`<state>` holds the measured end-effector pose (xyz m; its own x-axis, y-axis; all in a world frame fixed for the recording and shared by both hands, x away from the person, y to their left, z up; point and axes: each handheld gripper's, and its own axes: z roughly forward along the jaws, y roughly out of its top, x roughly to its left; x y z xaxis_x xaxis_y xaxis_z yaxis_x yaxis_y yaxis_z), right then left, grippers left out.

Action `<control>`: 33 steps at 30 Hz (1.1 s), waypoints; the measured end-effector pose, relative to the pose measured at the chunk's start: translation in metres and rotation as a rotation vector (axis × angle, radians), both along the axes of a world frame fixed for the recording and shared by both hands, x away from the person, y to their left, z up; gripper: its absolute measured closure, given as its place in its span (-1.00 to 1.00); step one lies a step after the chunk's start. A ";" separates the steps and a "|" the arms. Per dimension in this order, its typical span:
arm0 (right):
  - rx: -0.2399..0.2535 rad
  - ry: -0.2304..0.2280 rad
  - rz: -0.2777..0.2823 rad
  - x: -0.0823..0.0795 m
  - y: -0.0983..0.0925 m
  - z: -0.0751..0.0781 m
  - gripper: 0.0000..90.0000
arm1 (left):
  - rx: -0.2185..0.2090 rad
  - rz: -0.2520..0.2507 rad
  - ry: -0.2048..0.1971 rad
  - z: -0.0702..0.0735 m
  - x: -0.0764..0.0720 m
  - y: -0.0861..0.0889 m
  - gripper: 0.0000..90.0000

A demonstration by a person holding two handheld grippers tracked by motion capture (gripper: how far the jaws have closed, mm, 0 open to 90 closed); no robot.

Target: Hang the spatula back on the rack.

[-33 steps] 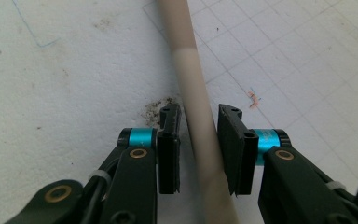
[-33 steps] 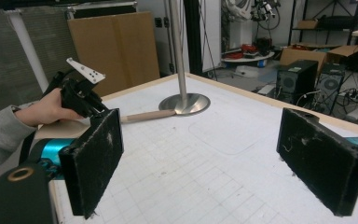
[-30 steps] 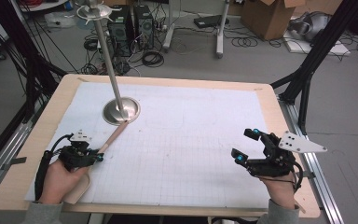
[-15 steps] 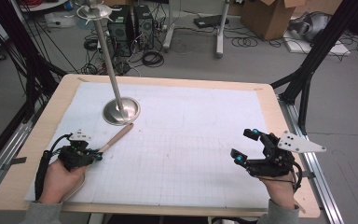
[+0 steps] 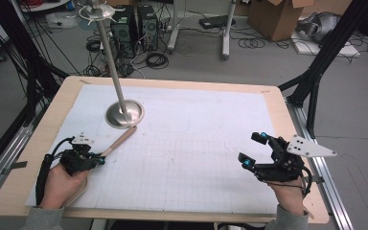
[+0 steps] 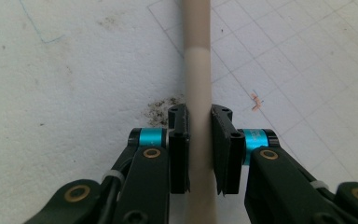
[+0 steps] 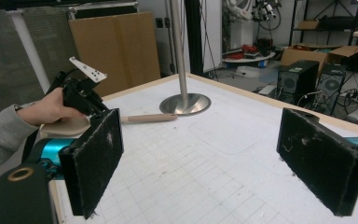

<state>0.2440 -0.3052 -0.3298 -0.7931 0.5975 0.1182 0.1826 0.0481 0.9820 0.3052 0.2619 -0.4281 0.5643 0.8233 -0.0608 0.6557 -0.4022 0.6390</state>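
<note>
Barely shifted, left gripper (image 6: pixel 199 140) clamps the wooden stick (image 6: pixel 198 84); right gripper (image 7: pixel 200 158) gapes wide, empty

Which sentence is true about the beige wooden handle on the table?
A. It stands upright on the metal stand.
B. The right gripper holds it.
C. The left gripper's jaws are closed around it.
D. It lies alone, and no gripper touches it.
C. In the left gripper view, the left gripper has both jaws pressed against the beige handle, while the right gripper is open and holds nothing.
</note>
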 end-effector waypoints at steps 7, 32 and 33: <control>-0.001 0.003 0.001 0.001 0.000 -0.001 -0.69 | -0.040 -0.002 -0.041 0.013 -0.004 0.007 0.73; -0.019 0.023 -0.008 0.004 0.004 -0.005 -0.69 | -0.166 0.018 -0.186 0.051 -0.019 0.028 0.73; -0.027 0.028 -0.004 0.005 0.005 -0.006 -0.69 | -0.171 0.015 -0.187 0.052 -0.019 0.030 0.73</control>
